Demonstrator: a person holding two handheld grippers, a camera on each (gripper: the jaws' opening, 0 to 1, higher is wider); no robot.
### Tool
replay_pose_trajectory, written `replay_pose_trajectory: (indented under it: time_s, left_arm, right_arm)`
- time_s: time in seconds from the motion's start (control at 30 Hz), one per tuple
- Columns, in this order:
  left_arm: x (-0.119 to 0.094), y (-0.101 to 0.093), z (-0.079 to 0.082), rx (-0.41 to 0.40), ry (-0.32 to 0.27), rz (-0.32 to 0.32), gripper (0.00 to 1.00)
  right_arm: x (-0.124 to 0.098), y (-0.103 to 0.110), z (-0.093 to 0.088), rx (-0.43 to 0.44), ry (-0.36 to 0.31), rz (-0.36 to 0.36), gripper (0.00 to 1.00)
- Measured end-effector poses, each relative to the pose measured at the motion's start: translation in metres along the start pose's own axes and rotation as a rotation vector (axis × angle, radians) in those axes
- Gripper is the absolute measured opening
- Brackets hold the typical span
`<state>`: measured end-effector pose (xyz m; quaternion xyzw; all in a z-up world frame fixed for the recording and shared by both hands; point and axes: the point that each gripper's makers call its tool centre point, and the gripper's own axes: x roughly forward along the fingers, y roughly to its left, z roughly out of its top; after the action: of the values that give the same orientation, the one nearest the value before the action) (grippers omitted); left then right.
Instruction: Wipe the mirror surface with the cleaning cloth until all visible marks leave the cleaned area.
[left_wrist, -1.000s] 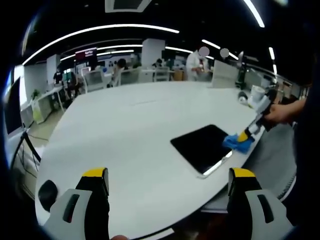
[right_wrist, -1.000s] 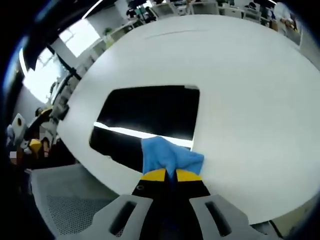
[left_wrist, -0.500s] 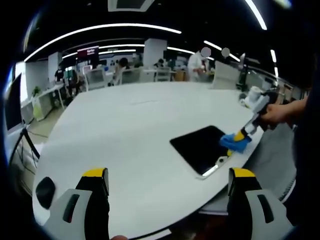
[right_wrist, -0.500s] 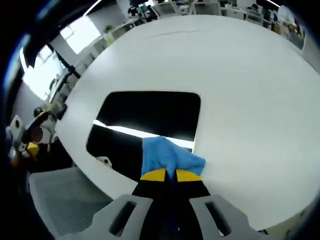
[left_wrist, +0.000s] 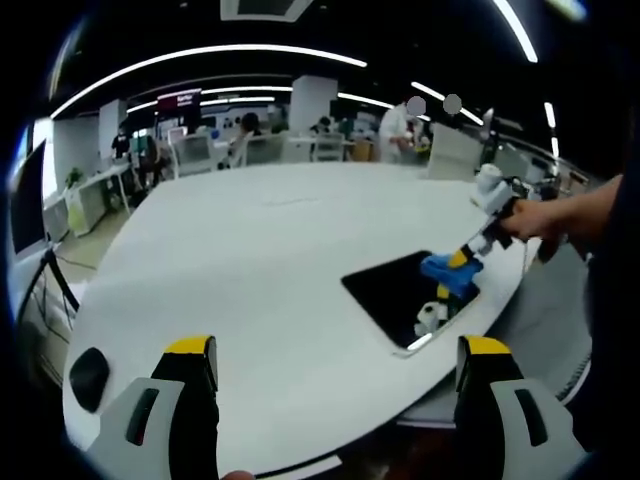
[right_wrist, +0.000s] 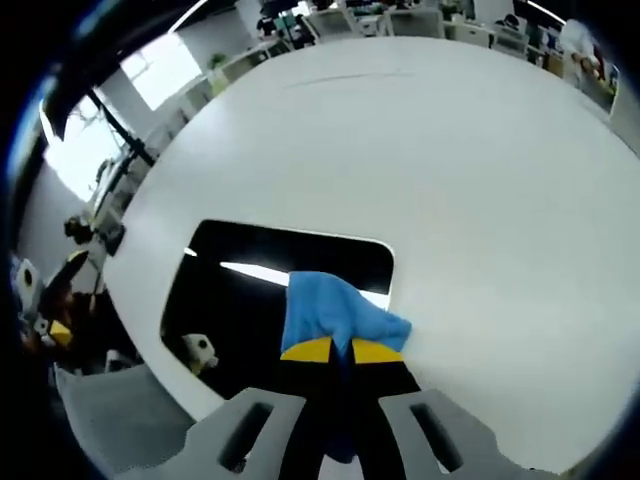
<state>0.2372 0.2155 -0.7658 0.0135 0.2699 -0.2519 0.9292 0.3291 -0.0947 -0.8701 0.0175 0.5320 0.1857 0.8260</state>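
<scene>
A dark rectangular mirror lies flat near the edge of a white round table. My right gripper is shut on a blue cleaning cloth, which rests on the mirror's right part. In the left gripper view that gripper and the blue cloth sit over the mirror's far corner, held by a person's hand. My left gripper hangs open above the table's near side, well left of the mirror, with nothing between its fingers.
A grey mesh chair stands by the table edge beside the mirror. Desks, chairs and people fill the office at the back. A black round object lies at the table's near left edge. Ceiling lights reflect in the mirror.
The right gripper has carried the cloth further onto the mirror, toward its far corner. The left gripper stays open and still.
</scene>
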Motion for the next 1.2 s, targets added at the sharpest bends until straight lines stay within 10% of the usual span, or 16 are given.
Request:
replay_pose_trajectory:
  time_s: [0.83, 1.2]
  left_arm:
    - [0.001, 0.002, -0.002, -0.011, 0.003, 0.000, 1.00]
    - [0.002, 0.002, 0.004, -0.007, -0.011, 0.005, 1.00]
  right_arm:
    - [0.022, -0.017, 0.056, 0.026, -0.026, -0.032, 0.00]
    - [-0.006, -0.031, 0.062, 0.008, -0.090, -0.033, 0.00]
